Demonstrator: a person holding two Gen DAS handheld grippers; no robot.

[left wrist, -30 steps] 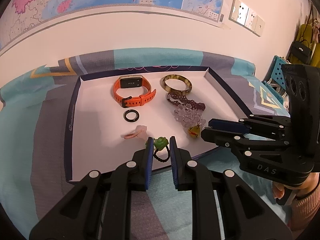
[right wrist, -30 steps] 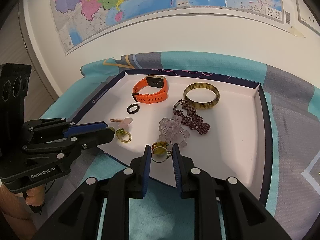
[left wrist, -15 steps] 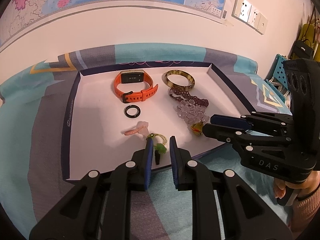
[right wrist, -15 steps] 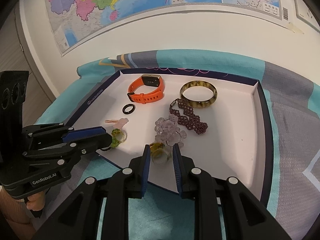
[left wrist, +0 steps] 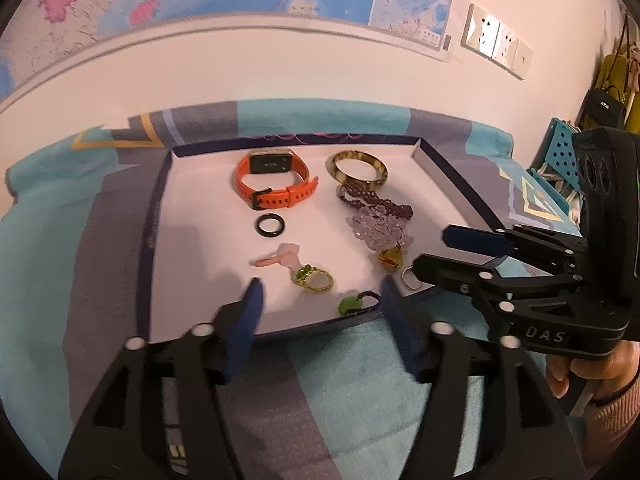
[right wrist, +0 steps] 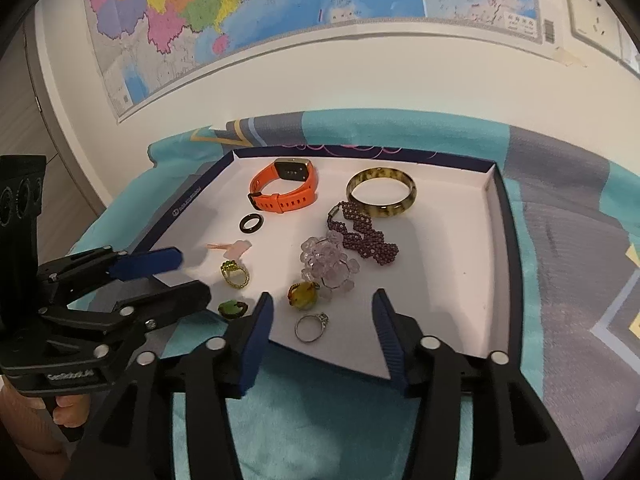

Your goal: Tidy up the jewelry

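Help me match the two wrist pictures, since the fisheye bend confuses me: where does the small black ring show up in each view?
Left wrist view: the black ring lies on the tray floor left of centre, just below the orange watch.
Right wrist view: the black ring sits in the tray's left half, again just below the orange watch.
Shared landmark: the orange watch, at the tray's far end in both.
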